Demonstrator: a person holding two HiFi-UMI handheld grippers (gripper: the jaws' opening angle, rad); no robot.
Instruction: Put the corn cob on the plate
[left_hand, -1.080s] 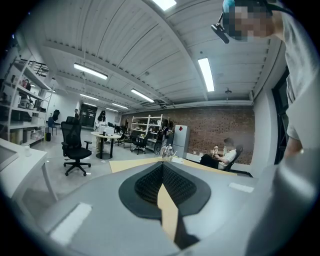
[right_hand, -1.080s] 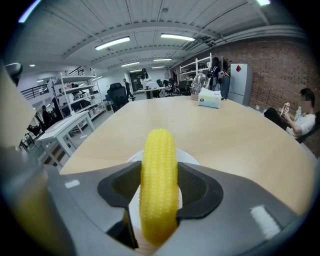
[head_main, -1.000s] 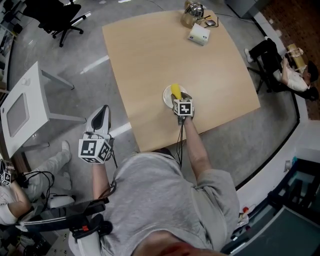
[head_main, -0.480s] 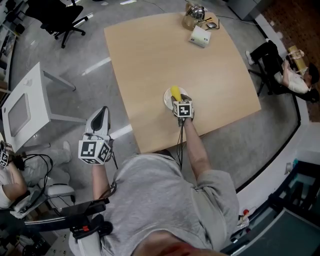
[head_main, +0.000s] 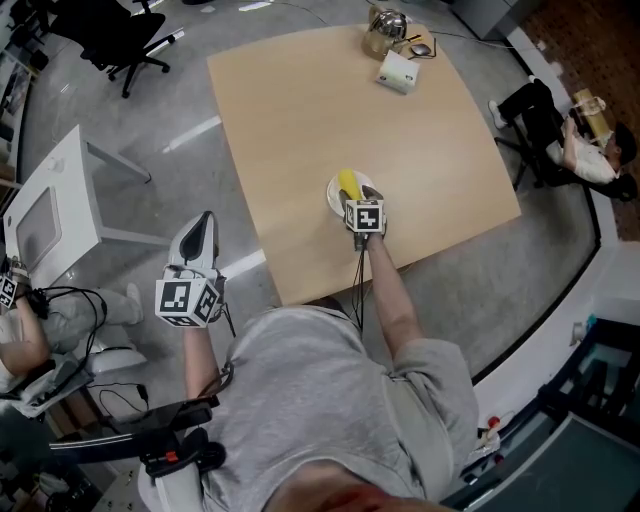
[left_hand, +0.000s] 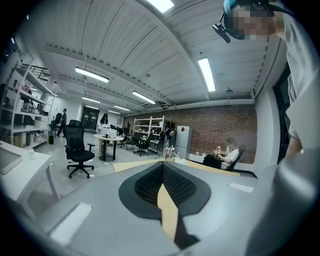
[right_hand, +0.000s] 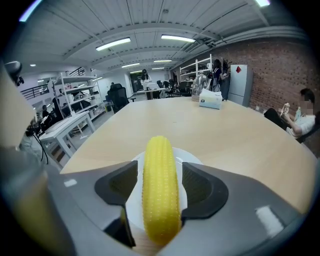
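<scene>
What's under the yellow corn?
A white plate lies under the corn cob, on the wooden table. Its rim shows on both sides; the plate's middle is covered by the cob and cannot be seen.

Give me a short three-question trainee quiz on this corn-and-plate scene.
1. Fill in: the left gripper has its fingers ___, holding nothing.
2. True or false: the corn cob is over the white plate.
3. Which gripper has the cob between its fingers? A) left gripper B) right gripper
Key: 1 together. 2 true. 3 B; its fingers are opening.
</scene>
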